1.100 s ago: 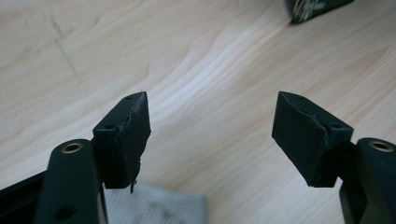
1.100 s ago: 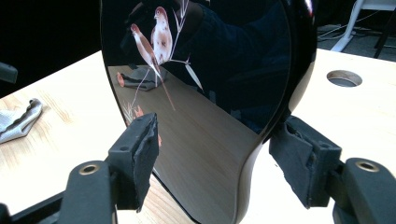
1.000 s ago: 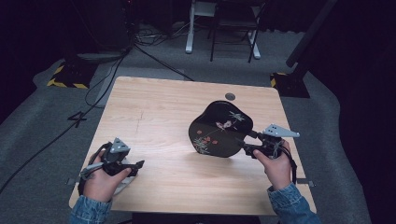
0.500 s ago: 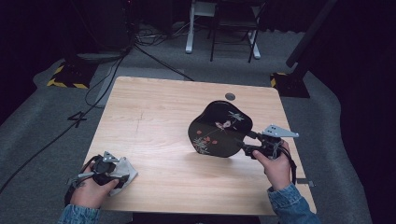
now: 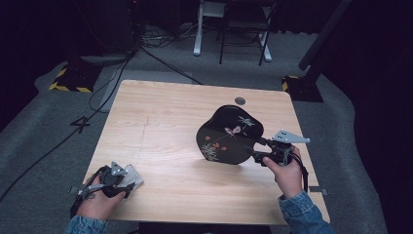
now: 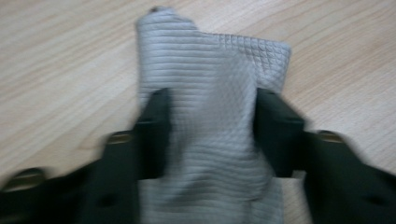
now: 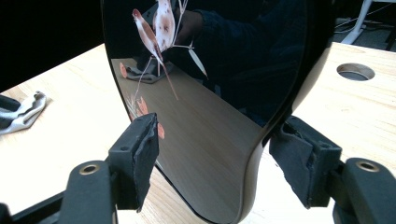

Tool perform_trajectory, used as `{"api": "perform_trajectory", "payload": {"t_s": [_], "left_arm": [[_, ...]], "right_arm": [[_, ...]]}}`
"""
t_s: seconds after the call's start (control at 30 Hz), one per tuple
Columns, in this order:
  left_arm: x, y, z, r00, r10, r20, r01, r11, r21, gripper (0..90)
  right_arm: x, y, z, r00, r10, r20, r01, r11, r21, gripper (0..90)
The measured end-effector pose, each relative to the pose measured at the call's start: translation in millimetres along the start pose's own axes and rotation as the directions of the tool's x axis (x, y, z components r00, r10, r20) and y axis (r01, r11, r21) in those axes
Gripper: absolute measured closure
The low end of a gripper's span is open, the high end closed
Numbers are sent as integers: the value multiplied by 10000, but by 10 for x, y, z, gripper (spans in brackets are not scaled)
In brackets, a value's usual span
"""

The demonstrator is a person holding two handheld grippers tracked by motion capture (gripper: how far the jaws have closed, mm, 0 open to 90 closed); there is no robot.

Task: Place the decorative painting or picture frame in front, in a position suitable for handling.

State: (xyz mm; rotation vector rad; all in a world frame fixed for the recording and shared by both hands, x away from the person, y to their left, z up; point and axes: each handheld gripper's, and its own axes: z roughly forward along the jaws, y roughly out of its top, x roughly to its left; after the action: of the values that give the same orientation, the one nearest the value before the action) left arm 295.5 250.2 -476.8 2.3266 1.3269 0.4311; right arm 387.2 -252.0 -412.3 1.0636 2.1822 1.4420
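Note:
A grey waffle-weave cloth (image 5: 134, 175) (image 6: 210, 88) lies at the table's near left corner. My left gripper (image 5: 125, 183) (image 6: 210, 135) is down on it. Its jaws have just been closing, and the cloth bunches up between the two black fingers (image 6: 156, 126). A glossy black plate (image 5: 229, 136) (image 7: 210, 93) painted with birds and pink flowers stands on edge, right of the table's middle. My right gripper (image 5: 257, 152) (image 7: 215, 149) is shut on its lower rim, one pad on the painted face and one behind it.
The light wooden table (image 5: 160, 112) has a round cable hole (image 5: 239, 101) (image 7: 355, 71) near its far edge. In the right gripper view the cloth (image 7: 25, 109) sits far off at the left. Cables, chair legs and a stand lie on the floor beyond.
My left hand has sunk toward the near left corner onto the grey cloth, and its jaws have closed in around it. The right hand and plate have not moved.

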Motion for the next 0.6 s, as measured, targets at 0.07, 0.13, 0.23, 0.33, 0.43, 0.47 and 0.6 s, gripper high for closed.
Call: {"api": "perform_trajectory", "payload": {"t_s": [0.07, 0.13, 0.23, 0.33, 0.43, 0.47, 0.6], "left_arm": [[0, 10, -2, 9997, 61, -220, -60, 10000, 38, 714], [5, 28, -6, 9997, 115, -232, -113, 9999, 89, 759], [10, 61, -16, 9999, -41, -96, 41, 10000, 3, 792], [10, 104, -55, 9990, -215, 397, 242, 9974, -683, 801], [-24, 174, -116, 9969, -131, 773, 232, 9909, -1322, 804], [-39, 203, -142, 9963, -45, 859, 180, 9875, -1564, 804], [-94, 323, -244, 9923, 252, 1210, 51, 9697, -2444, 804]], "right_arm": [[0, -1, -3, 10000, -24, 38, 24, 10000, -13, 336], [0, -4, -12, 10000, 16, 25, -16, 10000, -3, 335], [-1, -10, -21, 10000, -44, 16, 44, 10000, -55, 332], [5, -15, -36, 10000, -26, -15, 26, 10000, -58, 331], [3, -24, -50, 10000, -25, -3, 25, 10000, -97, 329], [2, -28, -55, 10000, -33, -4, 33, 9999, -114, 328], [-1, -42, -75, 10000, -67, 32, 67, 9998, -174, 327]]}}
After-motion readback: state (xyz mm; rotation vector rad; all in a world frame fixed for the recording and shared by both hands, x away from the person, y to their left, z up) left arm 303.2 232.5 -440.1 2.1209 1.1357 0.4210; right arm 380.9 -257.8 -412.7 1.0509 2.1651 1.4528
